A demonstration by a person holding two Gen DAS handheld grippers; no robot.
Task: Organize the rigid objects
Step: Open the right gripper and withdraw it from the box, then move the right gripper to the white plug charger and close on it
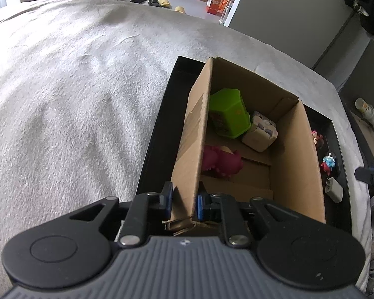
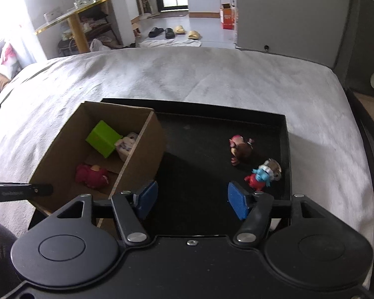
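Covering the whole work area is a bed [image 2: 212, 79] with a pale blanket, and on it lies a black tray [image 2: 285, 149]. At the left end of the tray stands a cardboard box [image 1: 299, 154]. The left gripper [image 1: 184, 203] is pinched shut on the near wall of this box and holds it steady. The right gripper [image 2: 192, 199] hangs over the bare middle of the tray, its jaws spread apart with nothing between them.

The step in hand seems to be picking the next toy from the tray. To do it well, I think the right gripper should go down over one toy only, close on its body and not on a thin limb, and lift it clear of its neighbour, while the left side keeps the box from sliding.

Inside the box are a green block [image 1: 228, 113], a beige cube [image 1: 260, 132] touching it, and a dark red soft-looking toy [image 1: 222, 160] nearer to the camera. On the tray, outside the box, are a brown and pink figure [image 2: 241, 149], a blue and red figure [image 2: 261, 177] just beside it, and a small white charger [image 1: 334, 189].
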